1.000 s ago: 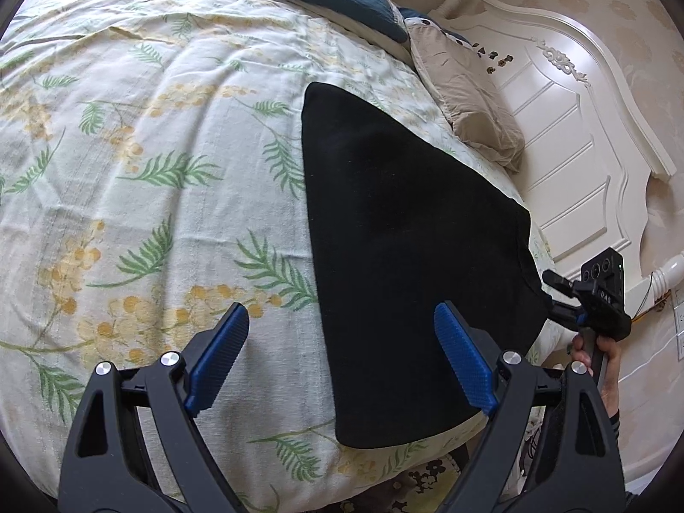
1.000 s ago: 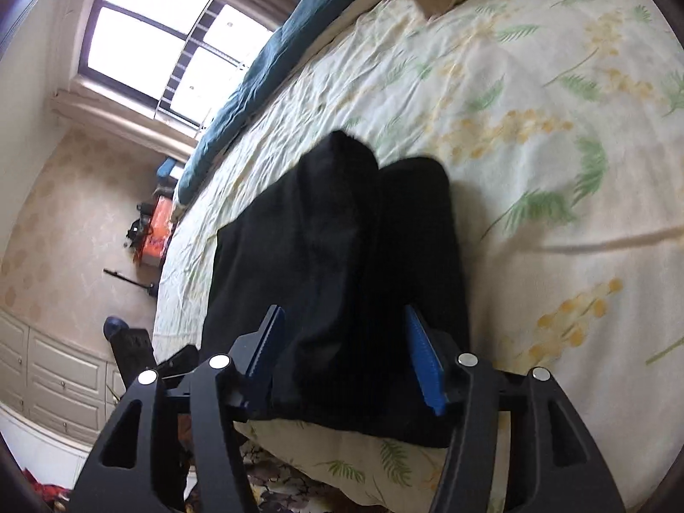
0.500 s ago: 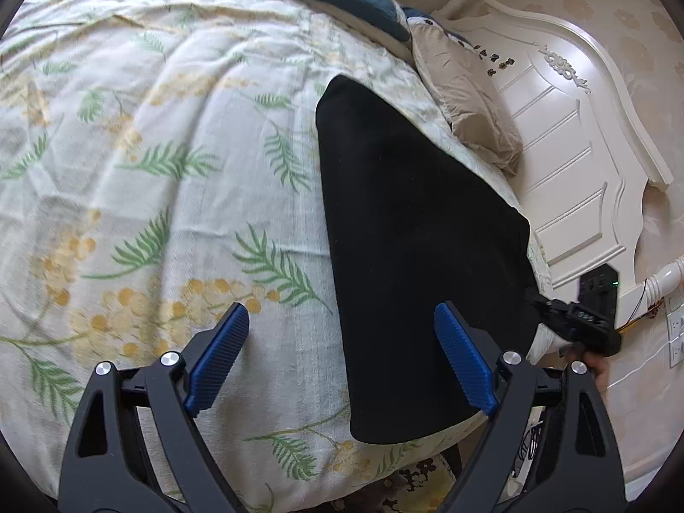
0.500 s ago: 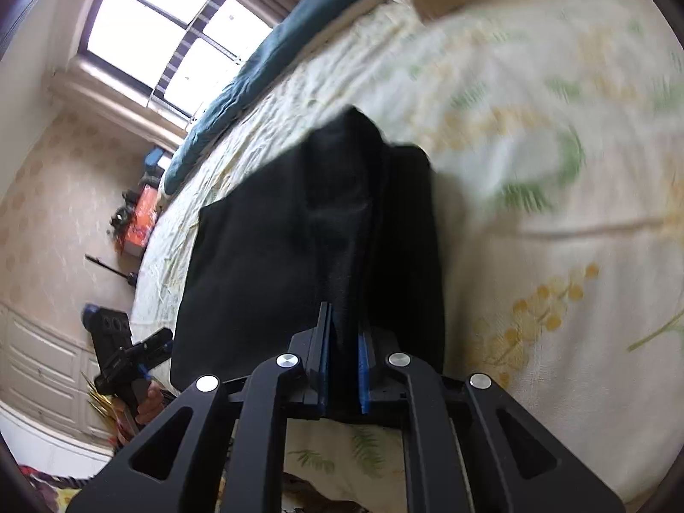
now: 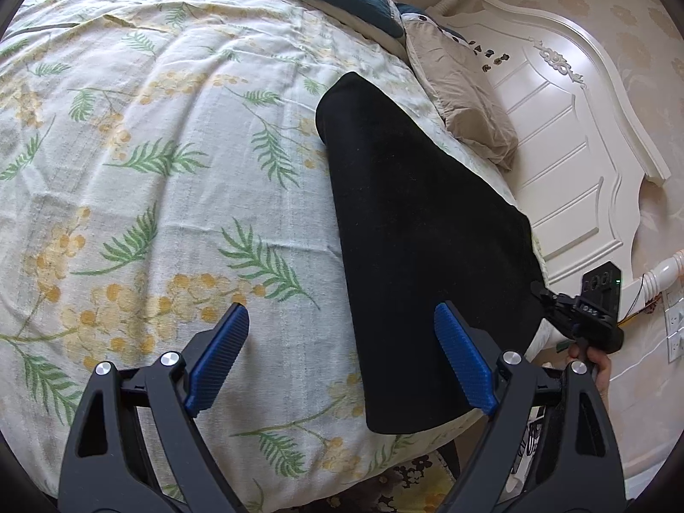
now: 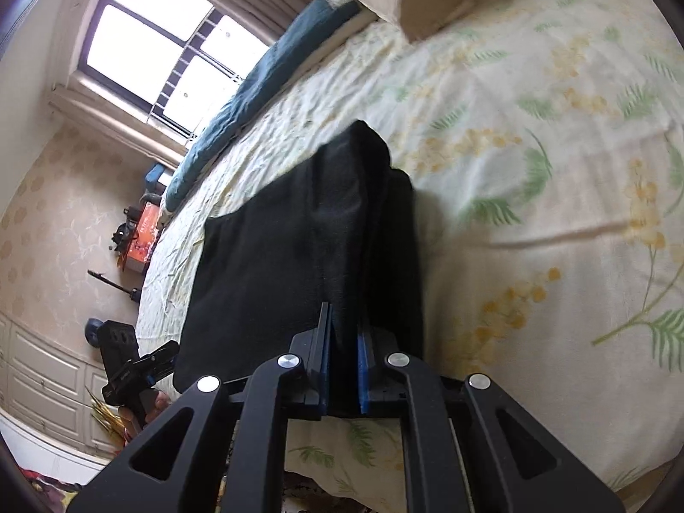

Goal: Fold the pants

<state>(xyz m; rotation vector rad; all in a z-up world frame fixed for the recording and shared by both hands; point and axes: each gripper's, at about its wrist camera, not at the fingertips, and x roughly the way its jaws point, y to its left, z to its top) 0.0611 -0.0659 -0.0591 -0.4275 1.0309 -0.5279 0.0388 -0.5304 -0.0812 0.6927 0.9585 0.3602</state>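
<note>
While black pants (image 5: 419, 231) lie flat on floral bedspread (image 5: 149, 171), right gripper (image 6: 342, 367) clamps raised pants edge; left gripper (image 5: 342, 359) hovers wide open, empty.

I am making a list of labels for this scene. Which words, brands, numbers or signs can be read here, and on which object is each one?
No text can be read for certain.
Right gripper: small white marking on its camera mount, too small to read.
Orange box on the floor: print blurred, unreadable.
Black pants: no label visible.
Floral bedsheet: pattern only, no words.
</note>
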